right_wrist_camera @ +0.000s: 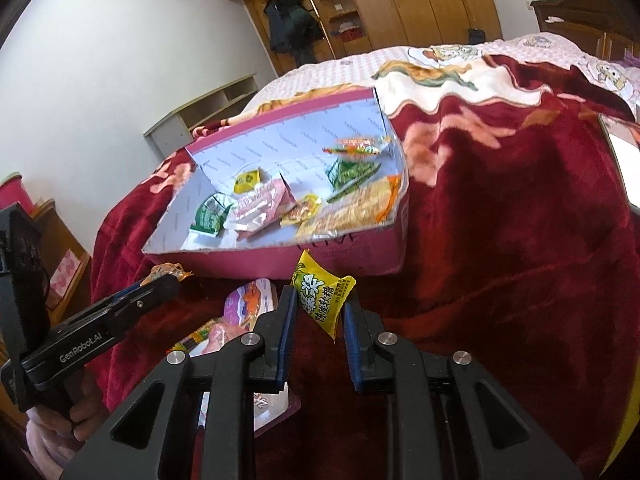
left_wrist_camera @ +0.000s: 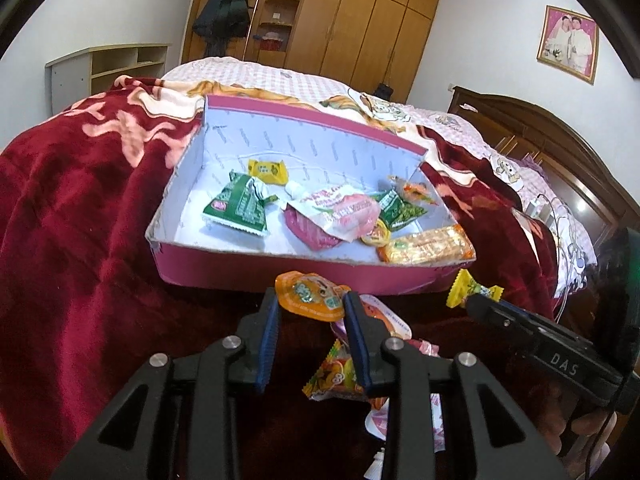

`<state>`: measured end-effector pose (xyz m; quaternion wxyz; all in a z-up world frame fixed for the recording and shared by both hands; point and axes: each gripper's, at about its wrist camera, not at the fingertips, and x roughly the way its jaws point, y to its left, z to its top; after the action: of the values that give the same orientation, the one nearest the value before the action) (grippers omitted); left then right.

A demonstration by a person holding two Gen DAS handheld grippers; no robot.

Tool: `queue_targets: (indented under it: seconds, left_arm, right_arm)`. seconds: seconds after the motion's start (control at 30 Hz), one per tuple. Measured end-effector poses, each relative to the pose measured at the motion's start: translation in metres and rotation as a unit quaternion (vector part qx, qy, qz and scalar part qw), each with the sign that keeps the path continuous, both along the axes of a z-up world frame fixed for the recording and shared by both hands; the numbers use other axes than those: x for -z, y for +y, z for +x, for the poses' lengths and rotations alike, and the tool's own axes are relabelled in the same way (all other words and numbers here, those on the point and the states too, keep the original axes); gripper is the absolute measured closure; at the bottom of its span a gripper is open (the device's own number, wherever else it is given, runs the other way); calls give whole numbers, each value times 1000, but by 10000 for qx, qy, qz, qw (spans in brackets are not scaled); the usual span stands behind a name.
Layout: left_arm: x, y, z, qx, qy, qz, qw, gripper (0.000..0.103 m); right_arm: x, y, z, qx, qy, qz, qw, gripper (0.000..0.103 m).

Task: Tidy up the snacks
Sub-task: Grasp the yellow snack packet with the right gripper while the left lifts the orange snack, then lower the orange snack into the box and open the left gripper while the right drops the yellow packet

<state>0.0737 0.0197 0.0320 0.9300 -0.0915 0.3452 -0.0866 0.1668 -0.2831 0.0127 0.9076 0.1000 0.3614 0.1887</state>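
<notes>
A pink cardboard box (left_wrist_camera: 256,266) with a white inside lies open on the red blanket and holds several snack packets, among them a green one (left_wrist_camera: 236,208) and an orange biscuit bar (left_wrist_camera: 428,246). My left gripper (left_wrist_camera: 311,300) is shut on an orange jelly cup (left_wrist_camera: 310,290), raised just before the box's near wall. My right gripper (right_wrist_camera: 320,300) is shut on a yellow candy packet (right_wrist_camera: 320,300), also lifted in front of the box (right_wrist_camera: 320,256). From the left wrist view that yellow packet (left_wrist_camera: 472,290) shows at the right gripper's tip. Loose snacks (left_wrist_camera: 340,372) lie on the blanket under the grippers.
The bed's red blanket (left_wrist_camera: 72,240) surrounds the box. A dark wooden headboard (left_wrist_camera: 560,140) stands at the right, a wooden wardrobe (left_wrist_camera: 360,20) behind the bed, a low shelf (left_wrist_camera: 108,68) at the left. A white flat object (right_wrist_camera: 624,160) lies on the blanket's right side. A hand (right_wrist_camera: 60,424) holds the left gripper's handle.
</notes>
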Motion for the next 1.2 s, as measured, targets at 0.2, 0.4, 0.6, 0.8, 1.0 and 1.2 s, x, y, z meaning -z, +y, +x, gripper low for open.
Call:
queue_targets:
  seconds: [0.2,0.4,0.6,0.8,1.0,1.2]
  left_arm:
    - [-8,2,8,-23,-60,52,10000,70]
    - [-17,5,20,-91,-120,132,9998,70]
    - [-21,6,36,-118,-136,245,9995,70]
    - [-21,6,50,-147,-124,281,9994,70]
    - [-18,4,62,-169,-110,387,9990,70]
    - [-13,3,73,-174,-57,431,9989,70]
  right_arm:
    - [-13,4,4,-75,-138,-74,9998,80]
    - [-24,13,12,-187,-256,-189,9993,80]
    - [-33,21,25,-226,-357,-322,9986,80]
    - [-38,29,40,-254,-414,-444,9978,80]
    - [-40,38,60,-281,-432,-555,9971,80]
    - [-39,44,82,-261,-411,-606,9970,80]
